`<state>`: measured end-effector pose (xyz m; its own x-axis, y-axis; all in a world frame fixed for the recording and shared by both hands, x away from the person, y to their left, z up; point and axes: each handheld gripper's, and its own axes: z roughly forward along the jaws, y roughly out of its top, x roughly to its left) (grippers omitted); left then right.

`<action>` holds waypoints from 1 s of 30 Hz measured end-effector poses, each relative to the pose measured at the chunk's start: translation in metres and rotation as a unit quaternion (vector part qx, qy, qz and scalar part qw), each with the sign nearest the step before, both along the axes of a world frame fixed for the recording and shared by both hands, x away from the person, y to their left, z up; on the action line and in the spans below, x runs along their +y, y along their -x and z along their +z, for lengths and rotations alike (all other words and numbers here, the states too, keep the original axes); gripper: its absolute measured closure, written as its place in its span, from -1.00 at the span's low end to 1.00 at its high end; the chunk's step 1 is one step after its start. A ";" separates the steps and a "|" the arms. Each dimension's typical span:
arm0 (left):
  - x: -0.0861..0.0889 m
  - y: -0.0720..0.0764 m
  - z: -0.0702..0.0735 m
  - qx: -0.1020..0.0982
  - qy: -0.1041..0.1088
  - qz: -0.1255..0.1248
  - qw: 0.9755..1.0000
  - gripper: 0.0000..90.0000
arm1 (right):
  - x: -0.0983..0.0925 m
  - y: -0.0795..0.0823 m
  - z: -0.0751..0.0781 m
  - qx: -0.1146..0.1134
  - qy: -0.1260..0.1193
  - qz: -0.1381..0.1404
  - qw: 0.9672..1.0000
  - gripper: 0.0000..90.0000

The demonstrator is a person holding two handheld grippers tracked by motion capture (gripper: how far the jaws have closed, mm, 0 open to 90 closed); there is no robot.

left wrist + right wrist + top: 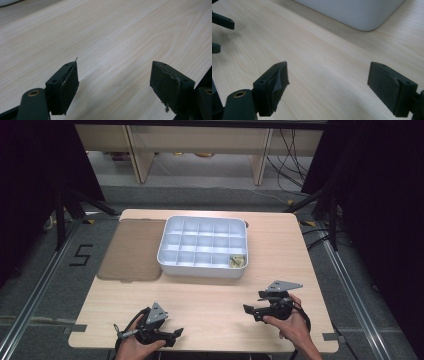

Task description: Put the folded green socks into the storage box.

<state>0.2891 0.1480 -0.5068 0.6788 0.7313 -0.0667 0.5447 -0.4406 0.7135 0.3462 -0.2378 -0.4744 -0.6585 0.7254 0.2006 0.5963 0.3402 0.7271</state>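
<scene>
resting low, lower frame: left hand-held gripper [172, 334] jaws spread, empty | right hand-held gripper [248, 310] jaws spread, empty, likely staged to reach | white compartment tray [172, 262] centre frame on table [210, 295] | small item [237, 261] in tray's lower-right cell

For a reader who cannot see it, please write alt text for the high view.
A person's hands hold the left gripper and the right gripper, both open, low over a wooden table. Behind them stands a white compartment tray with small pale items in its near right cell, beside a brown mat.
</scene>
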 end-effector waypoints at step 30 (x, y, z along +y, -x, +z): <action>-0.002 0.002 0.001 -0.002 0.002 -0.003 1.000 -0.51 | -0.003 0.035 -0.013 0.015 -0.016 0.001 1.000 -0.64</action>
<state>0.2873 0.1462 -0.5061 0.6840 0.7264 -0.0666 0.5383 -0.4411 0.7181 0.3111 -0.2403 -0.4874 -0.6540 0.7165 0.2425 0.6165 0.3192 0.7197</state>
